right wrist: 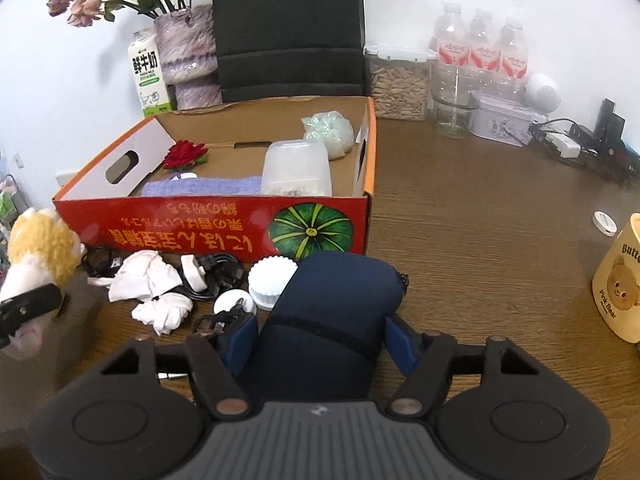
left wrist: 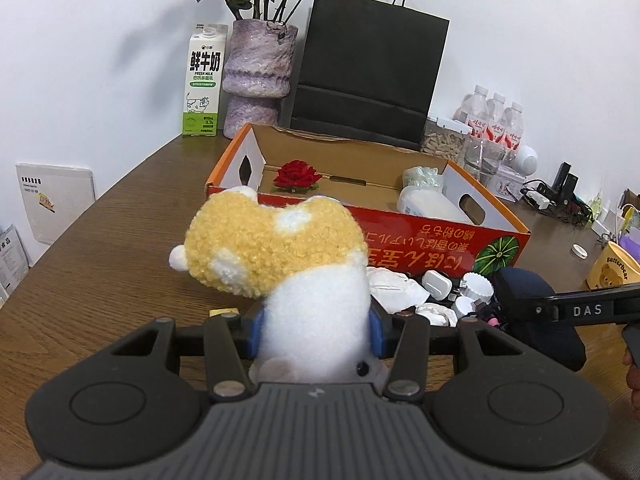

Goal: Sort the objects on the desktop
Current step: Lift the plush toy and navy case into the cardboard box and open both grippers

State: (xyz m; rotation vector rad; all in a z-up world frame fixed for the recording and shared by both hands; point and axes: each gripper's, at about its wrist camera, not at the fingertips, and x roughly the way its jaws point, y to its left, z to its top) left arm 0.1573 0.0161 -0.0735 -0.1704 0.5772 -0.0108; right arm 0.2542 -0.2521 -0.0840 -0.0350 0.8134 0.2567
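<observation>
My left gripper (left wrist: 316, 332) is shut on a yellow and white plush toy (left wrist: 276, 252), held above the table in front of the orange cardboard box (left wrist: 432, 240). The plush also shows at the left edge of the right wrist view (right wrist: 40, 248). My right gripper (right wrist: 320, 340) is shut on a dark blue pouch (right wrist: 336, 308), which rests low at the table just before the box (right wrist: 200, 236). The box holds a red fabric rose (right wrist: 184, 154), a clear plastic container (right wrist: 298, 168), a purple cloth (right wrist: 200, 186) and a pale green bag (right wrist: 328, 128).
Crumpled white tissues (right wrist: 144, 276), a white plug with black cable (right wrist: 208, 272) and a white ribbed lid (right wrist: 272, 276) lie before the box. Behind stand a milk carton (left wrist: 202, 80), vase (left wrist: 256, 76), black bag (left wrist: 368, 64), water bottles (right wrist: 480, 48), seed jar (right wrist: 396, 88). A yellow bear cup (right wrist: 620, 280) stands right.
</observation>
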